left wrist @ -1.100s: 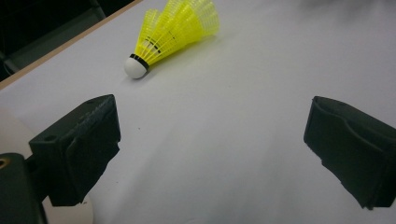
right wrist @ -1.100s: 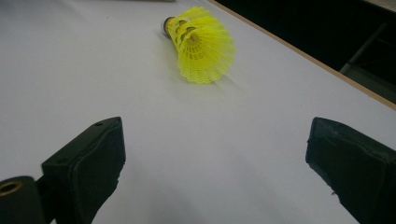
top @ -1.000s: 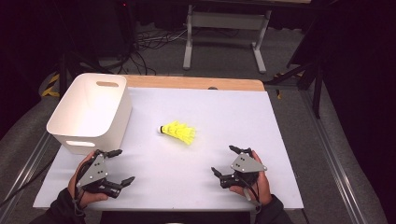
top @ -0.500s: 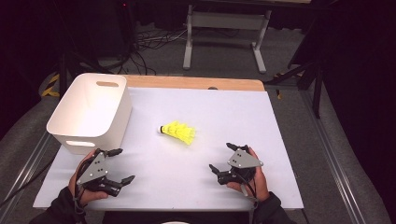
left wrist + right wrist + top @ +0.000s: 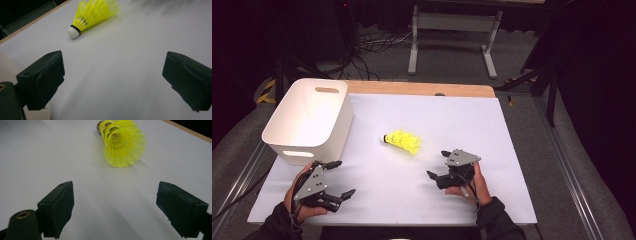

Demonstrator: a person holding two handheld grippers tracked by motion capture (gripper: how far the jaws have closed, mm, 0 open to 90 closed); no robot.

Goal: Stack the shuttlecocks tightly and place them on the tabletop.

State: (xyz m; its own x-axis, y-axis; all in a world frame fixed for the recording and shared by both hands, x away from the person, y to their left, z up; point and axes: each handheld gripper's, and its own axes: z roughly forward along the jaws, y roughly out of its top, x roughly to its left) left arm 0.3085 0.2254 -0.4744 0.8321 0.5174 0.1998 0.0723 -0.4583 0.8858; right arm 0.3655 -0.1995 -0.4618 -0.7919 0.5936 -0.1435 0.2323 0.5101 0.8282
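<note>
On white matte sheet [image 5: 472,130]: yellow mesh-skirted shuttlecocks [image 5: 403,141], nested; both tools' jaws apart.

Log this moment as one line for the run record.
left gripper: open, idle | right gripper: open, nearest target | yellow plastic shuttlecocks: lying on white table cover, untouched | white plastic bin: far-left, upright

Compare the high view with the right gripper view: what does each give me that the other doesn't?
High view: the white bin at the table's left, the left gripper near it, both hands, and the floor with cables beyond. Right gripper view: a close look into the open skirt end of the shuttlecocks, showing several nested together. Both: the yellow shuttlecocks lying on the white tabletop, and the right gripper, open and short of them.
</note>
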